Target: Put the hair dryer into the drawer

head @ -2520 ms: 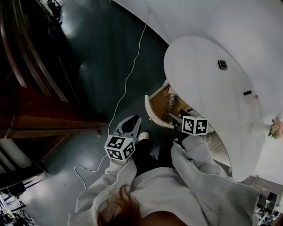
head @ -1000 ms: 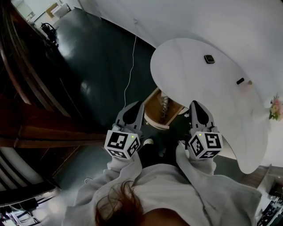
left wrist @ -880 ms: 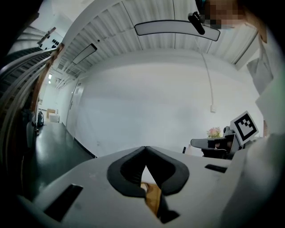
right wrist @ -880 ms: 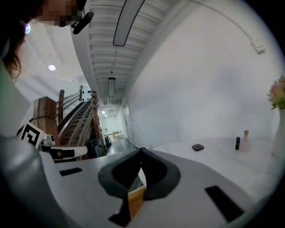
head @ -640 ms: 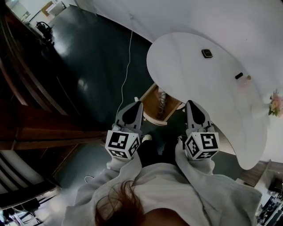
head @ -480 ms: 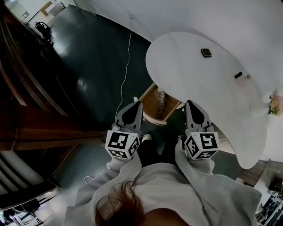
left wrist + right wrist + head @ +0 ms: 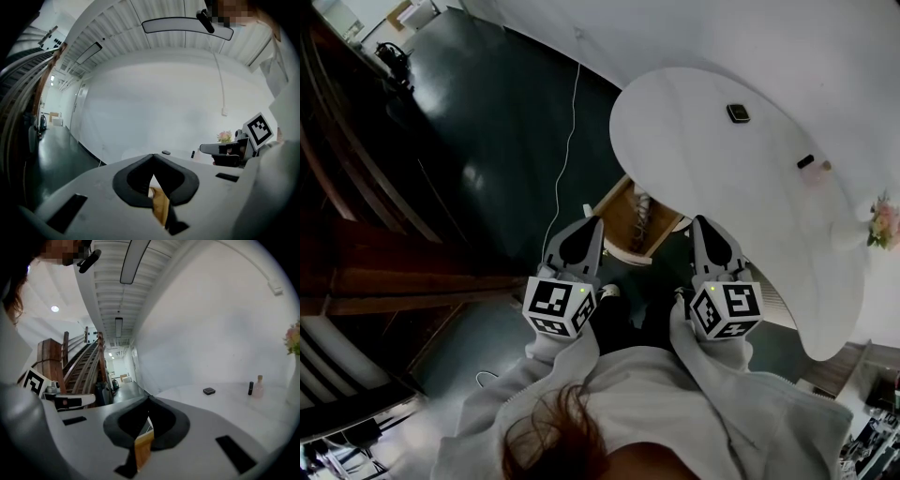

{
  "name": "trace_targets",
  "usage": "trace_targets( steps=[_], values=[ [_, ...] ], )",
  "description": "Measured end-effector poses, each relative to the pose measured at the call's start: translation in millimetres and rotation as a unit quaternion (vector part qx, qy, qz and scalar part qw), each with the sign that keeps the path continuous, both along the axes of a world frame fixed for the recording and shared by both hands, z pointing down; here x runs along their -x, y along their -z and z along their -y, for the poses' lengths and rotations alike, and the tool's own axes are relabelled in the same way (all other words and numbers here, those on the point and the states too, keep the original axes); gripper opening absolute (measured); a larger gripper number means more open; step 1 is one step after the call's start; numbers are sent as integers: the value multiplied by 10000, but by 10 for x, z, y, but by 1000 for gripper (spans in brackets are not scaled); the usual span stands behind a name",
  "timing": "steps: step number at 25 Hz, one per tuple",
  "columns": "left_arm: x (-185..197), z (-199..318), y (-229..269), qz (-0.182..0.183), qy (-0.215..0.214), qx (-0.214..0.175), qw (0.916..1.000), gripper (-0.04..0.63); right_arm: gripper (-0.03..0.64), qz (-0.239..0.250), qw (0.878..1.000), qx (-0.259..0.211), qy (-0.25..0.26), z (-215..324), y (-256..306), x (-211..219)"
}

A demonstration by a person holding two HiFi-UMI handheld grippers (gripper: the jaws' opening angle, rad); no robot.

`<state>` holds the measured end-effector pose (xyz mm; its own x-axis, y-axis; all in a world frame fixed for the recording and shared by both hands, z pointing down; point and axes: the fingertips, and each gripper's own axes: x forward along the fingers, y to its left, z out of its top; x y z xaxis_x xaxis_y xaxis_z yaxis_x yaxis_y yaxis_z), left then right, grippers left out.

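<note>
Hair dryer (image 7: 642,208): a pale shape lies inside the open drawer (image 7: 619,216), too small to make out further. Two and a half seconds ago the right gripper (image 7: 702,223) reached down to the drawer and the left gripper (image 7: 592,223) hung lower beside it. Now both are raised side by side in front of the person's body, tips pointing over the drawer's front edge. Over the last half second nothing has visibly shifted.

Both grippers have their jaws closed tip to tip with nothing held; in each gripper view only the drawer's wood shows through the gap below the tips.

A round white table (image 7: 712,187) overhangs the drawer's far end. It carries a small dark square object (image 7: 737,112) and a small dark bottle (image 7: 805,161), with flowers (image 7: 886,223) at its edge. A white cable (image 7: 569,150) trails over the dark floor (image 7: 487,131) to the left, near a wooden staircase (image 7: 384,272).
</note>
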<state>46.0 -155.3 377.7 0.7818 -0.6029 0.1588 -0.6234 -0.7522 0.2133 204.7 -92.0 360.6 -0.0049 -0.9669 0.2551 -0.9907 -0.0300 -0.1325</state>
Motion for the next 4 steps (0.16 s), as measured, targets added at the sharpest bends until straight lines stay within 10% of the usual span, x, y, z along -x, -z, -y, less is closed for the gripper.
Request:
trace_targets(
  steps=[4],
  values=[
    [22,4,-5,-8,22,17,10000,14,49,-7,10000,32,30,4,-16,27]
  ],
)
